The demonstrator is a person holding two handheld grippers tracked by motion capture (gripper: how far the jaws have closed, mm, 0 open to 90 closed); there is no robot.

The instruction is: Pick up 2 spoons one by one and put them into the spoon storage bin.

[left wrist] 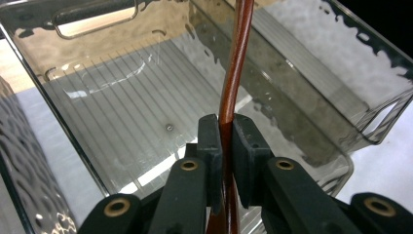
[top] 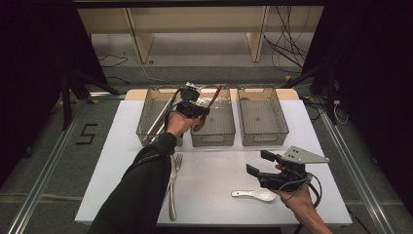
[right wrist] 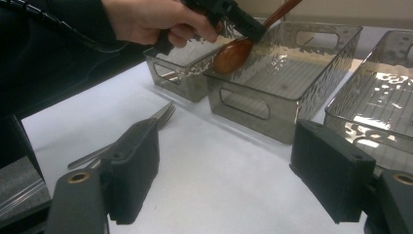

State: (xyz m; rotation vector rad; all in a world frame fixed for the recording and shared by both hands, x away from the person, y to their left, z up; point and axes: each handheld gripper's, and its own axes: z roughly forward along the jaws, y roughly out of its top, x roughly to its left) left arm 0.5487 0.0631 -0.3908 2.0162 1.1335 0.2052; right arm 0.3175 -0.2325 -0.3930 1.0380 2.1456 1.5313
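Observation:
My left gripper (top: 202, 112) hovers over the middle clear bin (top: 219, 132), shut on a brown wooden spoon (top: 215, 95). In the left gripper view the pads (left wrist: 210, 141) pinch the spoon's handle (left wrist: 234, 73) above the bin's ribbed floor (left wrist: 126, 117). The right gripper view shows the spoon's bowl (right wrist: 233, 54) hanging at the middle bin's (right wrist: 287, 73) near corner, below the left gripper (right wrist: 243, 22). My right gripper (top: 260, 163) rests low at the table's front right, open, with nothing between its fingers (right wrist: 134, 165). A white ceramic spoon (top: 255, 195) lies just beside it.
Three clear bins stand in a row at the back. The left bin (top: 146, 117) holds long utensils (top: 160, 117); the right bin (top: 263, 117) has a bare floor. A metal fork (top: 178, 163) lies by the left forearm, with another metal handle (top: 172, 202) close by.

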